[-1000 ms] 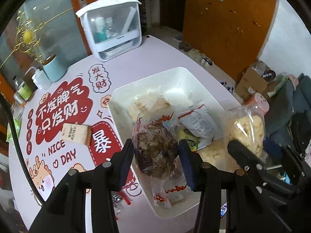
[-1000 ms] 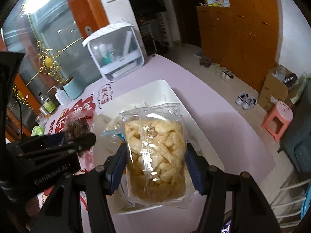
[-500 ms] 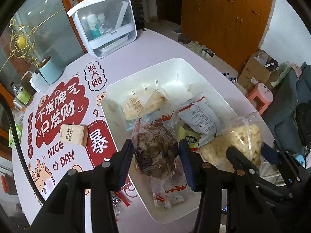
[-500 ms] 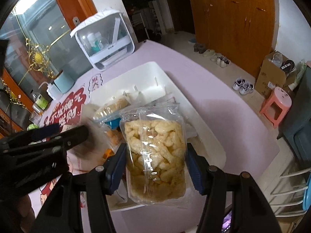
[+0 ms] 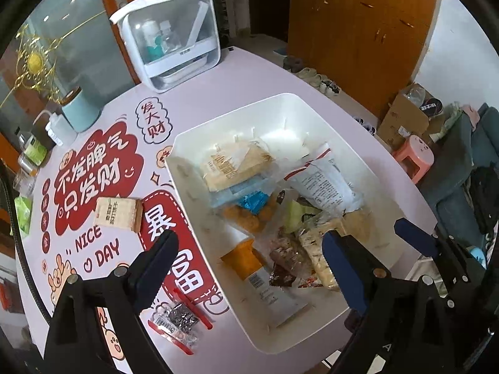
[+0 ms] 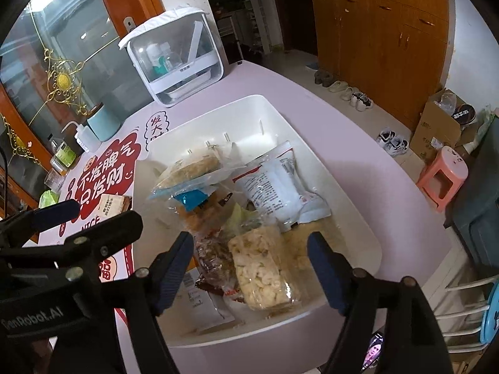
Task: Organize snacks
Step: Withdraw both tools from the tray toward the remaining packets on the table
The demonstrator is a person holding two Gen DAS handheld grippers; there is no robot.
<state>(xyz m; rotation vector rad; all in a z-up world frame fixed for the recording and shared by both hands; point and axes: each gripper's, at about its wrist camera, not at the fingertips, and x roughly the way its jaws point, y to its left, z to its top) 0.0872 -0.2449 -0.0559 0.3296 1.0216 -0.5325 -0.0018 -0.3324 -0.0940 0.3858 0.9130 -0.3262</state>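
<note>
A white bin on the pink table holds several snack packs. A dark brown snack bag lies loose in it, below my left gripper, whose jaws are opening and touch nothing. Beside it lies a clear bag of pale puffs, under my right gripper. That gripper's jaws are opening too, and its pads are clear of the bag. The bin also holds a white bag and a cracker pack. The left gripper's fingers show at the left of the right wrist view.
On the red printed mat lie a tan biscuit pack and a small silver packet. A white box with a clear front and a blue cup stand at the table's far side. A pink stool is on the floor.
Both grippers have opened wide. The brown bag and the bag of puffs have dropped from them into the bin. The right gripper has sunk a little.
</note>
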